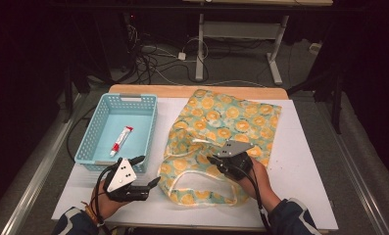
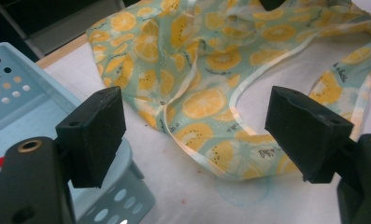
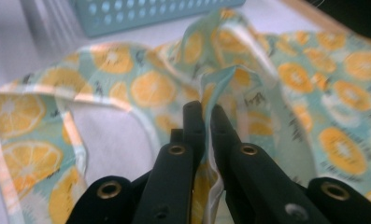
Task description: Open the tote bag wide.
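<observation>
A white-topped table (image 1: 300, 147) was seen from above, and on it, spread from the far edge toward the near edge on the right half, a tote bag (image 1: 231, 120) printed with orange slices on pale green was laid flat. Its long axis was judged to run from the far right corner toward the near middle, with the mouth and the two handle loops pointed at the person's side. A light blue perforated basket (image 1: 100, 128) was set at the left edge, just beside the bag but apart from it, its long axis running far to near; a small white and red tube (image 1: 121, 140) was lain inside it, along the same line.

The right gripper (image 1: 212, 159) was found at the bag's mouth, its jaws clenched on a fold of the upper rim (image 3: 220, 79), the cloth being drawn up into a ridge between the pads. The left gripper (image 1: 148, 171) was held near the basket's near right corner, its jaws spread wide with nothing between them; in the left gripper view the nearer handle loop (image 2: 230, 100) and the lower rim of the mouth were lying just ahead of it and to its right.

The left gripper was therefore judged the nearer one to the free rim, and the opening of the mouth was judged to turn on that rim being taken from the left while the upper rim is kept raised
</observation>
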Available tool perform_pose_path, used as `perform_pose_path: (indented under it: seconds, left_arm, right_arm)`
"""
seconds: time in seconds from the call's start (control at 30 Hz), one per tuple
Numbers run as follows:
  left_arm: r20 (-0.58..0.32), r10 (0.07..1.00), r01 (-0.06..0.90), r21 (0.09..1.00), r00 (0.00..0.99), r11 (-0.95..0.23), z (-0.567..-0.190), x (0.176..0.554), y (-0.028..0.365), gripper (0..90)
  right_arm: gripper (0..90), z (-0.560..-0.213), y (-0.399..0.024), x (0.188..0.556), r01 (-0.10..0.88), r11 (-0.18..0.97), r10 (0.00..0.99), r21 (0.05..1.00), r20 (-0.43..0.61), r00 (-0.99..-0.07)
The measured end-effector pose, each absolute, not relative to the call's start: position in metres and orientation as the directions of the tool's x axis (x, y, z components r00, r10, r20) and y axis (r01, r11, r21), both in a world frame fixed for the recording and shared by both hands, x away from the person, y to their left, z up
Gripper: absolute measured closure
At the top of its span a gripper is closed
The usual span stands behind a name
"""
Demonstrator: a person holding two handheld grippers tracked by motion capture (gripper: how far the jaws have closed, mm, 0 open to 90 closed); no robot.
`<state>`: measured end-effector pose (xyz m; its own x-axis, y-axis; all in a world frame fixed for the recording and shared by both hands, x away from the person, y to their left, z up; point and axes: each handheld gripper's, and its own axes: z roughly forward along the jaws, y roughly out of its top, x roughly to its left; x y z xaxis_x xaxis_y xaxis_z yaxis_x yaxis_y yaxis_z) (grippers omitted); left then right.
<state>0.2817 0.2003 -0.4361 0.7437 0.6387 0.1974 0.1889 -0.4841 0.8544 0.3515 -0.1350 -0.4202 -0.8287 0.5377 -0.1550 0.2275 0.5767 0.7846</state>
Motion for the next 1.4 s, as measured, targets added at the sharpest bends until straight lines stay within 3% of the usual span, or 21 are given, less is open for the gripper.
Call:
perform_pose_path:
  seconds: [0.6, 0.83, 1.4]
  left_arm:
    - [0.186, 0.696, 0.199, 0.879, 0.694, -0.433, -0.421, 0.287, 0.222, 19.7]
    - [0.192, 0.729, 0.217, 0.878, 0.657, -0.428, -0.415, 0.291, 0.232, 19.6]
    - [0.183, 0.801, 0.386, 0.801, 0.57, -0.457, -0.403, 0.337, 0.271, 21.8]
  right_arm:
    - [89.6, -0.31, -0.135, 0.354, 0.013, 0.444, 0.606, 0.896, -0.289, -0.741]
    - [89.7, -0.296, -0.145, 0.336, -0.083, 0.386, 0.651, 0.919, -0.335, -0.681]
    - [89.7, -0.293, -0.139, 0.338, -0.086, 0.398, 0.641, 0.913, -0.344, -0.686]
